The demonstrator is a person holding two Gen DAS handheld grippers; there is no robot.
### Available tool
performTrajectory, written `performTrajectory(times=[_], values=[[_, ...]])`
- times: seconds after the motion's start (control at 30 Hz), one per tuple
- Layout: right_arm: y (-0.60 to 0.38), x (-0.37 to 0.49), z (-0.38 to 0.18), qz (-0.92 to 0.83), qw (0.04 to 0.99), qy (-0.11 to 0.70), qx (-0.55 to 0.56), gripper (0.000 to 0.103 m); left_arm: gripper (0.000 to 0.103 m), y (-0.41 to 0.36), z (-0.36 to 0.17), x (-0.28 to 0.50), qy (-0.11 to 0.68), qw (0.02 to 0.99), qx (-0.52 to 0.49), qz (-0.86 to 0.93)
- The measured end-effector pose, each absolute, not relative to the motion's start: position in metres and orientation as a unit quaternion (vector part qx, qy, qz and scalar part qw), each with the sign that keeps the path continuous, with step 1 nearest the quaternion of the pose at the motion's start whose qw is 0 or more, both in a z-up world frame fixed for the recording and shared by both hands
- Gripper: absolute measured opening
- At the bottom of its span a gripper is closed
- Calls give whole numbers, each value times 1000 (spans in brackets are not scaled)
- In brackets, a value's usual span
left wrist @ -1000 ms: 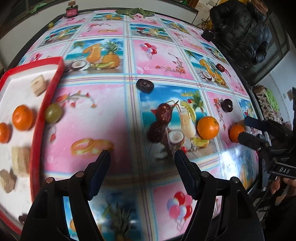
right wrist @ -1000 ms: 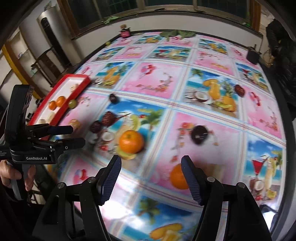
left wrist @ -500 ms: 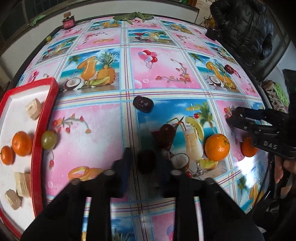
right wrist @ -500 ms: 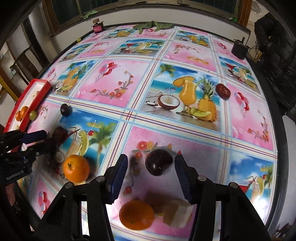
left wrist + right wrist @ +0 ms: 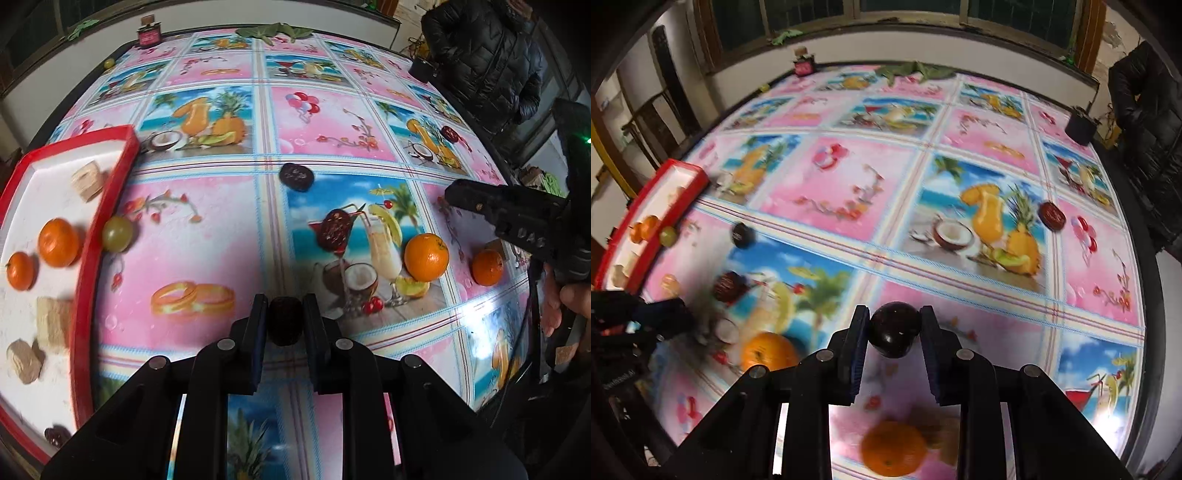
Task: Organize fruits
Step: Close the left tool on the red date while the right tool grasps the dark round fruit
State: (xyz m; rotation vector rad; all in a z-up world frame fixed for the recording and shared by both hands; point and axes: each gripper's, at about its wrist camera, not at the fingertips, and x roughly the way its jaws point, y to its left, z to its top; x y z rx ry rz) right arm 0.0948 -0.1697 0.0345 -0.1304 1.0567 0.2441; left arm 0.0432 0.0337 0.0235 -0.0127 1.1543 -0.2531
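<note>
My left gripper (image 5: 285, 325) is clamped on a dark, wrinkled date (image 5: 285, 322), just above the tablecloth (image 5: 207, 236); a second ago those jaws stood wide apart with nothing between them. My right gripper (image 5: 894, 334) has both pads pressed on a round, glossy, almost black fruit (image 5: 894, 329), where a second ago its jaws were apart over the cloth.

The date is matte and oblong; the round fruit is smooth and catches a small highlight.

Beyond the date, two more dates (image 5: 296, 177) (image 5: 335, 229) lie on the cloth, with an orange (image 5: 426, 257) and a smaller one (image 5: 487, 267) to their right. The left wrist view shows inside the red-rimmed tray (image 5: 96, 206): two small oranges (image 5: 58, 242) and pale tan blocks (image 5: 88, 181), with a green grape (image 5: 117, 234) touching the rim outside. The right wrist view is blurred, yet alone shows an orange (image 5: 893, 448) below my fingers and a windowed wall.
</note>
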Motion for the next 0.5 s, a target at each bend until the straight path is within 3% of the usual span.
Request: performTrajectory(times=[0.5], values=[[-86,65,80,245,856,451,-59,28,16,62,40,27,533,839,-26,-105]])
